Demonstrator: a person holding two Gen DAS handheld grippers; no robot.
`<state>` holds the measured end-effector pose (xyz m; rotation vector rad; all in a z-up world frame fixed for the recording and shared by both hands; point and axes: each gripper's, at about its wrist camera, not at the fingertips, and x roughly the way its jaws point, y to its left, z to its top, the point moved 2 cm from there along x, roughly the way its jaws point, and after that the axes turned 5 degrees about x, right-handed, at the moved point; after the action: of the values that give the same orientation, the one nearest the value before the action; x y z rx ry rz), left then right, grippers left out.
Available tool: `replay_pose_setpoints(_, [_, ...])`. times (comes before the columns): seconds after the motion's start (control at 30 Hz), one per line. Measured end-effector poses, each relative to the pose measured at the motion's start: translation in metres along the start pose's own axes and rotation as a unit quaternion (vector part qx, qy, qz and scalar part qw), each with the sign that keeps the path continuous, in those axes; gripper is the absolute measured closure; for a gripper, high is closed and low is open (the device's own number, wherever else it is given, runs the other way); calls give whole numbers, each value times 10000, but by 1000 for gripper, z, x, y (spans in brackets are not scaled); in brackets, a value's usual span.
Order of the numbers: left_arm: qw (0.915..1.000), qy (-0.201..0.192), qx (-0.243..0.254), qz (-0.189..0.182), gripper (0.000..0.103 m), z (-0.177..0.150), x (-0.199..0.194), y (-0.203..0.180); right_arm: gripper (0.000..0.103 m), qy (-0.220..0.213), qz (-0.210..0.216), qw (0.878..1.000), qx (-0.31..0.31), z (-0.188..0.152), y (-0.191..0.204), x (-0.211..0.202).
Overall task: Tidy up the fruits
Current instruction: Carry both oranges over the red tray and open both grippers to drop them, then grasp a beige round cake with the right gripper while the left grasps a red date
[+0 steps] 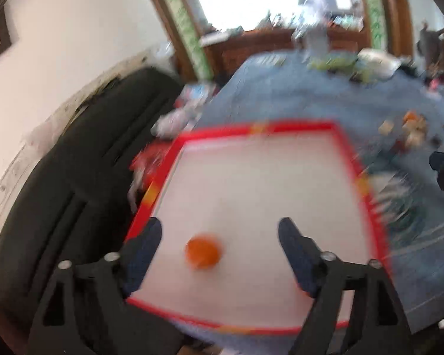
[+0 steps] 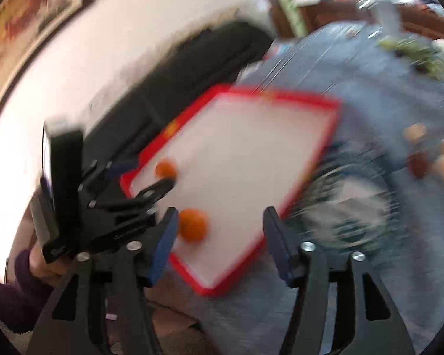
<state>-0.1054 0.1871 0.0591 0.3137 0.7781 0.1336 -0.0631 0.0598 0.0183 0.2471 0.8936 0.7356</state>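
Broadly, a desk (image 1: 296, 88) under a blue cloth carries a white tray with a red rim (image 1: 352, 159), and beyond its far right corner lies a blurred cluster of small fruits (image 2: 429, 153). Both views are smeared by motion. On the tray sit two oranges. One orange (image 1: 203, 251) lies free between the parted fingers of the left claw (image 1: 220, 244). The other orange (image 2: 193, 224) lies just beside the left finger of the right claw (image 2: 220, 227), whose jaws stand apart too, gripping nothing.
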Motion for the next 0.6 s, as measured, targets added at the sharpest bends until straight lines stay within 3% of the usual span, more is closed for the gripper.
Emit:
replay_pose_setpoints(0.07, [9990,-242,108,-369,21,18,-9,-22,29,-486,-204,9985,147,7,-26,-37])
replay_pose_setpoints(0.2, [9934,-473,540,-892,21,43,-12,-76,28,-1053,-1244,9856,456,10,-91,-99])
replay_pose_setpoints(0.3, [9886,-460,790,-1196,21,55,-5,-116,28,-1070,-2225,9673,589,-1,-138,-130])
replay_pose_setpoints(0.4, [9847,-376,959,-1407,21,65,4,-145,28,-867,-2830,9535,562,-12,-170,-142])
replay_pose_setpoints(0.6, [9825,-102,1044,-1539,21,73,21,-168,28,-719,-2843,9542,595,-21,-198,-142])
